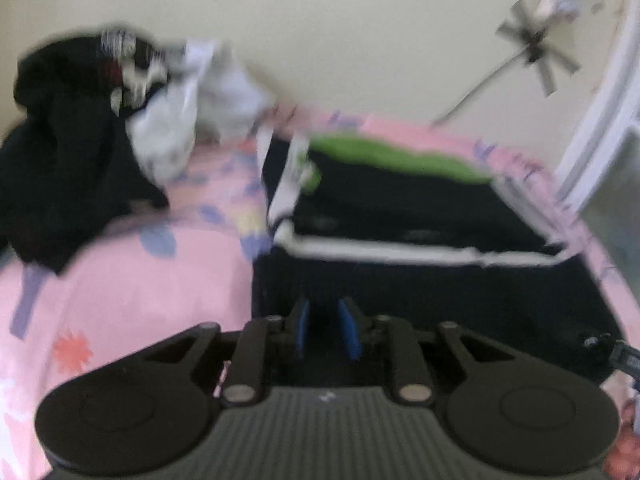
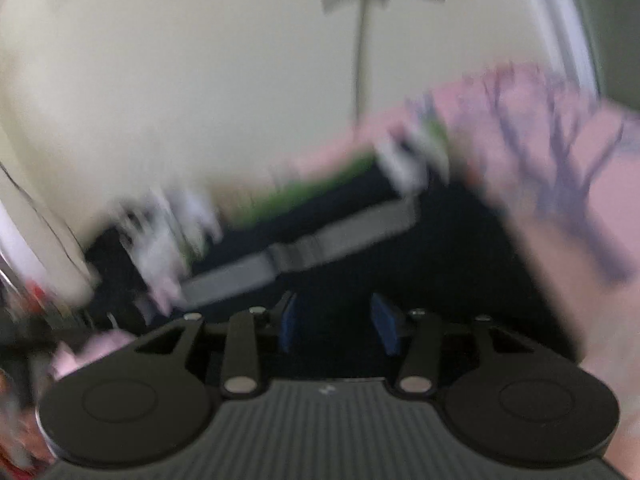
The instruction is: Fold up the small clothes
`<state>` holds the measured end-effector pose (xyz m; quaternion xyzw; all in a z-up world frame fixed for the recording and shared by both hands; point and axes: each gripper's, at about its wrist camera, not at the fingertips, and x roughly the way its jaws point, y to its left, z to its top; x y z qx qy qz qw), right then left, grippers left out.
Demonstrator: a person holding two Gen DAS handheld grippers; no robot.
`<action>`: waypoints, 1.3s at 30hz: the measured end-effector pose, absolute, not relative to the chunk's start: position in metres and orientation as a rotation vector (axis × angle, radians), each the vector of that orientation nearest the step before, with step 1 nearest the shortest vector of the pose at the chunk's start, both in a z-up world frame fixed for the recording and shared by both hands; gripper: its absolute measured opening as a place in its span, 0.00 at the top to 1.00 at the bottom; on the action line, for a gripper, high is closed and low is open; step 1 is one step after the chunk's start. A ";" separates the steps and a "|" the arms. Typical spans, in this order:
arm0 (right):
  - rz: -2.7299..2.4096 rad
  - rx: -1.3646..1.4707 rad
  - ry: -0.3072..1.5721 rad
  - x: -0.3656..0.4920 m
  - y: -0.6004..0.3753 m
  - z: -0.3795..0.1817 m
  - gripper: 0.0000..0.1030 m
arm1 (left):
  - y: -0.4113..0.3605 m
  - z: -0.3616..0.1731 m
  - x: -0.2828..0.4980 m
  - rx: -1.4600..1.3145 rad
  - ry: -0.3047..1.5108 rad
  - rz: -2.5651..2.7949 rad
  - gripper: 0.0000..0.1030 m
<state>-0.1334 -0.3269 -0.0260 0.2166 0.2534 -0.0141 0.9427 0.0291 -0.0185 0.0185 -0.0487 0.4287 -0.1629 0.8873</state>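
**Both grippers low over the dark garment, a fold in progress**

Your left gripper (image 1: 325, 330) sits at the bottom centre of the left wrist view, its blue pads (image 1: 349, 332) standing a little apart with dark cloth showing in the gap; whether they pinch that cloth or only hover over it, you cannot tell from this blurred picture. Just beyond the fingers lies the dark garment (image 1: 440, 292), filling the centre and right of the frame on the pink bedsheet (image 1: 132, 292). A white trim line (image 1: 400, 252) runs across it, and a green lining (image 1: 400, 158) shows along its far edge. In the upper left a heap of black and white clothes (image 1: 100, 120) waits, well apart from the garment.

Your right gripper (image 2: 335, 326), at the bottom centre of the right wrist view, has its pads spread somewhat wider, again with dark fabric between them. The heavy motion blur hides any contact, so its hold cannot be told either. The same garment fills the middle of that frame, its pale trim running diagonally from lower left to upper right.

Judging by the layout, you are working the near edge of the garment, with the fold toward the green edge probably not yet made. The next move calls for a firm pinch on both near corners, then an even lift and carry forward so the edges meet squarely.
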 end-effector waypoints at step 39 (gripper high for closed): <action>0.088 0.330 0.883 0.207 -0.413 -0.010 0.36 | -0.130 -0.006 0.309 0.044 1.010 -0.460 0.45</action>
